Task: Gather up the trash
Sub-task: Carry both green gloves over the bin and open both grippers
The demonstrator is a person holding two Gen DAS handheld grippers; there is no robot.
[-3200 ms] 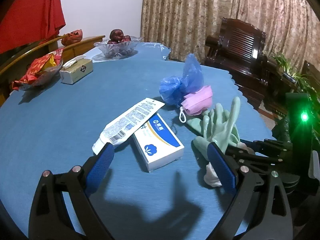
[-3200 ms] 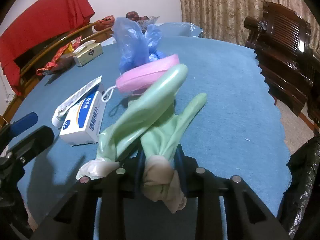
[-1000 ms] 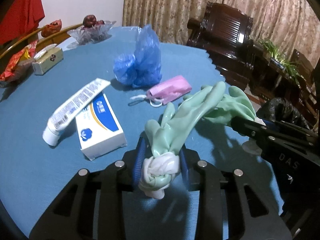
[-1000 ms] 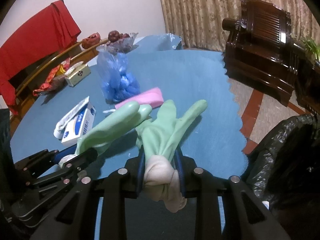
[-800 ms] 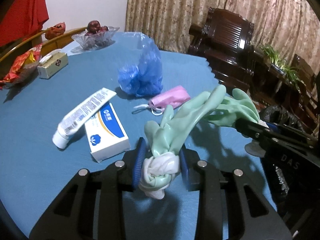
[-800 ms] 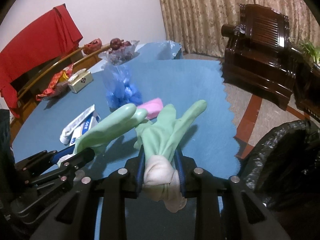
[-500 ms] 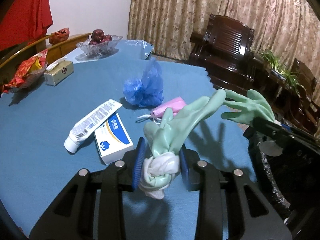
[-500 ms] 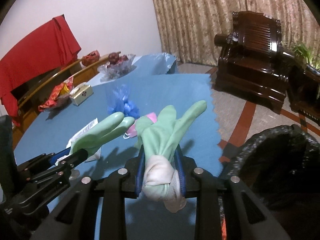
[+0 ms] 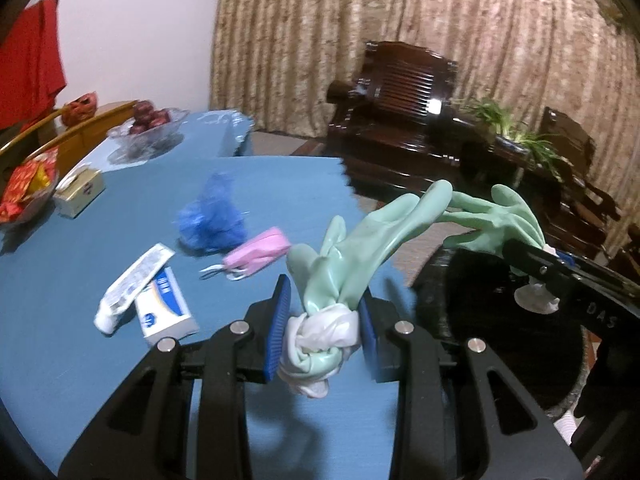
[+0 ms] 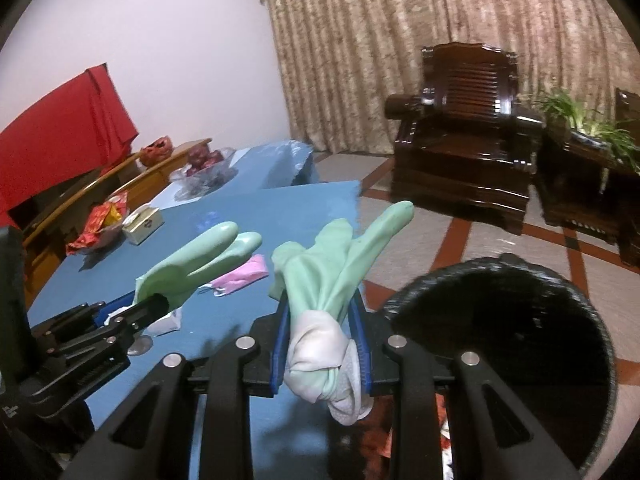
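My left gripper [image 9: 323, 330] is shut on the cuff of a pale green rubber glove [image 9: 352, 256], held in the air over the table's right edge. My right gripper [image 10: 322, 344] is shut on a second green glove [image 10: 332, 264], held up beside the black-lined trash bin [image 10: 500, 344]. That bin also shows in the left wrist view [image 9: 480, 320], with the second glove [image 9: 496, 224] above it. On the blue table [image 9: 80, 360] lie a pink face mask [image 9: 258, 254], a crumpled blue plastic bag [image 9: 212, 220], a white tube [image 9: 132, 284] and a white-and-blue box [image 9: 166, 314].
A tissue box [image 9: 78, 194], a snack bowl [image 9: 24, 188] and a glass fruit bowl [image 9: 146, 134] stand at the table's far left. A dark wooden armchair [image 10: 464, 136] and a side table with a plant [image 10: 588, 160] stand on the tiled floor beyond the bin.
Both grippers have lifted their gloves off the table and swung right. The trash bin now fills the lower right of both views. The table items lie farther away.
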